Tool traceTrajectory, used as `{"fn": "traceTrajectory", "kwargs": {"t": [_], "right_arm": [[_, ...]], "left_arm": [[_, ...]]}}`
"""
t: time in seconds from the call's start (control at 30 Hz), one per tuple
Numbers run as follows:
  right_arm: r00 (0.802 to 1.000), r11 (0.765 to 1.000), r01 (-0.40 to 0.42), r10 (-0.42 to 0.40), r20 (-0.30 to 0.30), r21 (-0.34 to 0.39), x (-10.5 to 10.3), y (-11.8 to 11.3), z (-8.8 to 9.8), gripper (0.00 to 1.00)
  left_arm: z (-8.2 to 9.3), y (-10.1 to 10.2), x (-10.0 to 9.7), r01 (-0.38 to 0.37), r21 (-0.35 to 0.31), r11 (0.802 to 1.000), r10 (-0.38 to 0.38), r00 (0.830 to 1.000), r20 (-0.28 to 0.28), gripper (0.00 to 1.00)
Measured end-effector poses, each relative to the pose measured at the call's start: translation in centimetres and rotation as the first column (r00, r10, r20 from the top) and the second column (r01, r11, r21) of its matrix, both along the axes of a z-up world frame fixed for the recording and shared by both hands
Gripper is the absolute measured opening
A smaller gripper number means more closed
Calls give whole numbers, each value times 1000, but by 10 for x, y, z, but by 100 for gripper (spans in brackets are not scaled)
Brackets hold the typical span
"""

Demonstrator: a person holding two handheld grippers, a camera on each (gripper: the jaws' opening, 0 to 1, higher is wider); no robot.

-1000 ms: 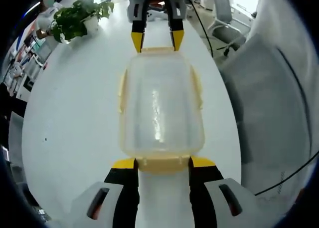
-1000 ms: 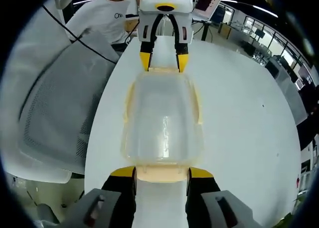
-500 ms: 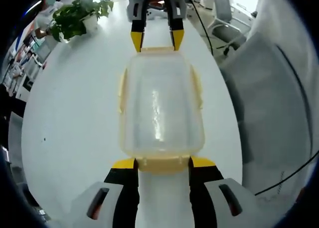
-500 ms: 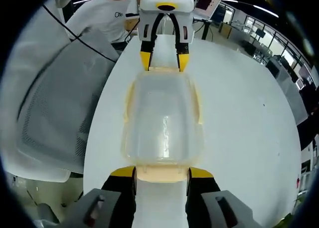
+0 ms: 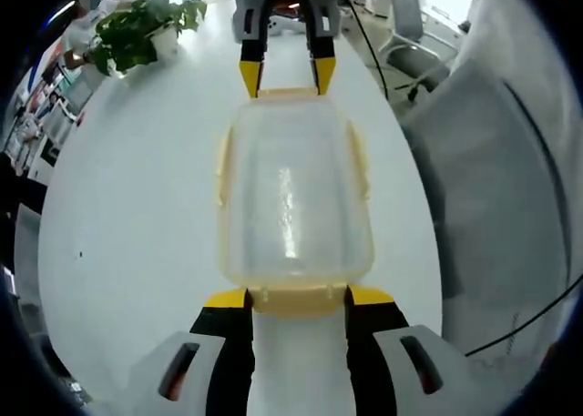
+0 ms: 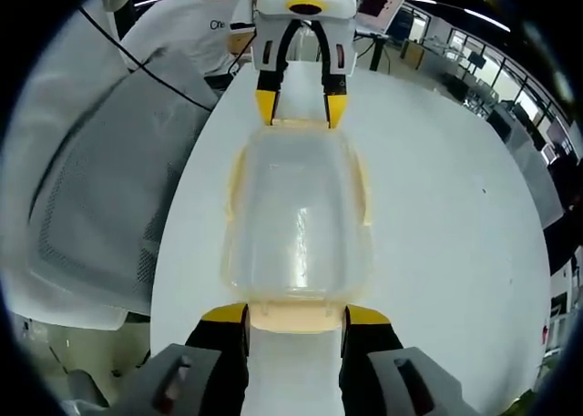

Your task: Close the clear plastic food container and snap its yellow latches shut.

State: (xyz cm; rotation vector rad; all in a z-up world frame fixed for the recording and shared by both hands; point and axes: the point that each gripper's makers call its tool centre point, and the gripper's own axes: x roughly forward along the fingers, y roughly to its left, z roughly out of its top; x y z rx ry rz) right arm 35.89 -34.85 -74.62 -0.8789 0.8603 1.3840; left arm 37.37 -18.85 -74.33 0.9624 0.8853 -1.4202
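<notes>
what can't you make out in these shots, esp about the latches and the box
- Left gripper view: whether the near yellow latch is snapped; the left gripper straddles its ends.
- Right gripper view: the far latch, small, between the left gripper's tips.
- Both views: the container interior, blurred by its cloudy lid.

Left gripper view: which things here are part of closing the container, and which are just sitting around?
Part of the job:
- clear container
- yellow end latch between the left tongs
- side latches
- right tongs at the far latch

Just sitting around:
- potted plant
- black cable
- office chair
- white table
</notes>
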Motion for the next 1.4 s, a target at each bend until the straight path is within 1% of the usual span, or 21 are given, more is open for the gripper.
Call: {"fn": "traceTrajectory", "kwargs": {"t": [0.1, 0.17, 0.57, 0.9, 0.97, 1.07, 1.13, 1.4], "right_arm": [[1000, 1000, -2, 2, 10, 1, 2, 0, 1, 37], [1000, 1000, 5, -5, 5, 6, 3, 1, 2, 37], [1000, 1000, -16, 16, -4, -4, 3, 2, -1, 37], [1000, 1000, -16, 16, -5, -12, 2, 1, -2, 37], [1000, 1000, -5, 5, -20, -8, 1, 2, -2, 37], [1000, 1000, -9, 9, -13, -12, 1, 1, -2, 37], [1000, 1000, -9, 9, -7, -14, 2, 2, -2, 37], [1000, 1000, -2, 2, -6, -11, 1, 3, 0, 37]], "left_arm": [[0, 0, 0, -3, 1, 1000, 3, 1000, 1, 37], [0, 0, 1, -5, 1, 1000, 5, 1000, 5, 37], [-1, 2, -1, -17, 1, 1000, 17, 1000, -12, 37], [-2, 2, -1, -4, 12, 1000, 4, 1000, 0, 37], [-2, 3, 0, 2, 13, 1000, -2, 1000, 9, 37], [-2, 2, 0, 4, 12, 1000, -4, 1000, 9, 37], [-2, 3, 2, 7, 18, 1000, -8, 1000, 19, 37], [-2, 4, 4, 12, 23, 1000, -12, 1000, 25, 37]]}}
